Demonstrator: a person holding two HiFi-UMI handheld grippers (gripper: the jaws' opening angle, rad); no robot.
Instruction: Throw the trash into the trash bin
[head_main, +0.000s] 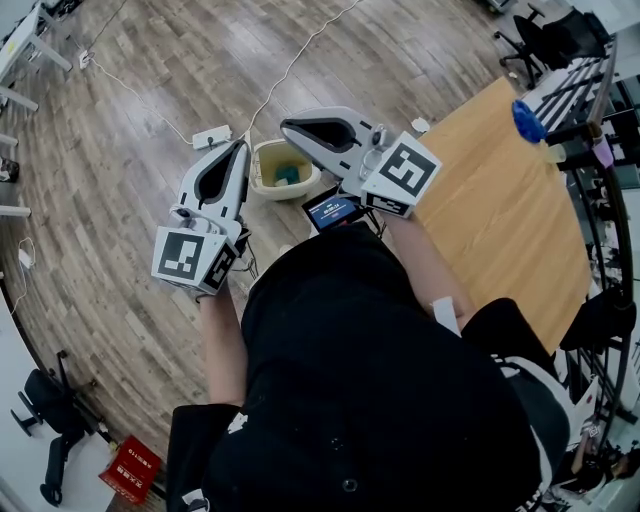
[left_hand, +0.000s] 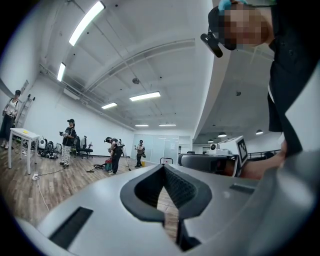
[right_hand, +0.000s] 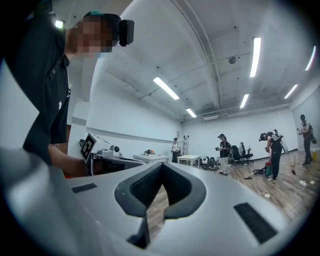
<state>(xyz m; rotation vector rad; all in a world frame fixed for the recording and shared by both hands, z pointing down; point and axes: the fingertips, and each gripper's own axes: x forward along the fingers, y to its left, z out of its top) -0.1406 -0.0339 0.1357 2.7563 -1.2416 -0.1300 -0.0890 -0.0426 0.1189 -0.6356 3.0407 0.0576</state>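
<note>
Sitting below right gripper: trash bin

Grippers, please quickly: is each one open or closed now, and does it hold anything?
Left gripper: closed, nothing between the jaws.
Right gripper: closed, nothing between the jaws.

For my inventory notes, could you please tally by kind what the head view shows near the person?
Tongs: 2 (left tongs, right tongs)
Bin: 1
Teal item in the bin: 1
Table: 1
Power strip: 1
Total: 6
</note>
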